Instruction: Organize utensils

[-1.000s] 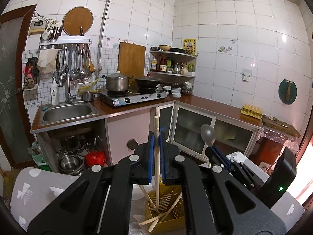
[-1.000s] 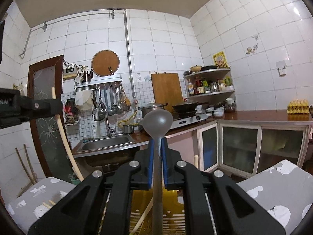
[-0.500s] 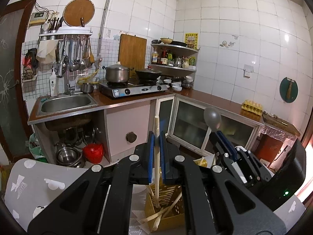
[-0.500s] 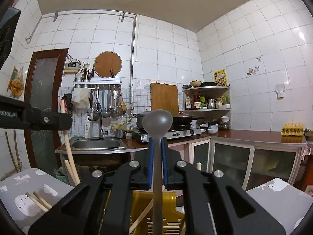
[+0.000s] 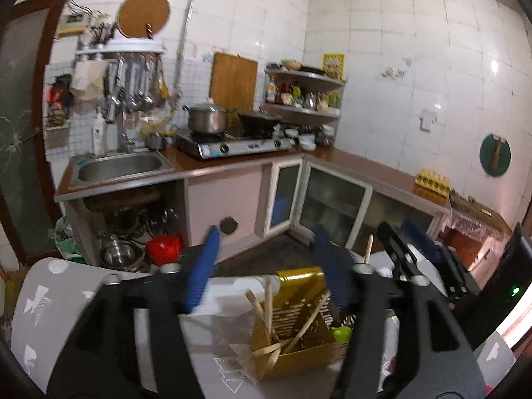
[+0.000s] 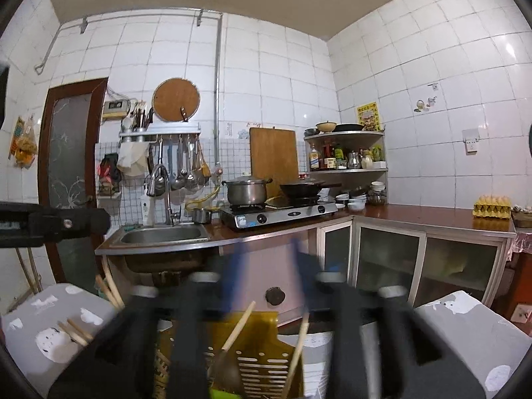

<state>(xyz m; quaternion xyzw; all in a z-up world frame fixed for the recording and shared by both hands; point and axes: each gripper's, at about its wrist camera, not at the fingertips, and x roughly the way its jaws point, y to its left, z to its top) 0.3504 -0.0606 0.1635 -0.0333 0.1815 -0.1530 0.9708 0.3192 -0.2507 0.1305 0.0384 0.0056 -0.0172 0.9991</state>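
Judging by what lies in the yellow slotted holder [image 5: 292, 329], you are part-way through the sort, not at its end. Several wooden chopsticks [image 5: 267, 302] already stand or lean inside it, and in the right wrist view a dark rounded spoon bowl [image 6: 226, 370] shows low in the same holder [image 6: 256, 342] — blurred, so treat that reading as probable.

Left gripper [image 5: 266, 259]: its blue-padded jaws are opening and nothing sits between them; the holder lies just below and beyond the gap. Right gripper [image 6: 266, 266]: its jaws are likewise opening, motion-blurred, with no utensil clamped; two chopsticks [image 6: 237, 326] rise from the holder through the space between them without being pinched. In the left wrist view the right gripper [image 5: 404, 232] appears to the right of the holder, a wooden stick tip [image 5: 368, 247] just beside it.

Remaining work, as far as can be seen:
- a loose pair of chopsticks [image 6: 74, 332] lies on the patterned grey cloth [image 6: 50, 316] at near left, outside the holder;
- further sticks [image 6: 108, 291] stand at the cloth's far edge — whether they belong to this task cannot be told.

Check the chopsticks lying crosswise at the holder's near corner [image 5: 266, 352]; they may need straightening.
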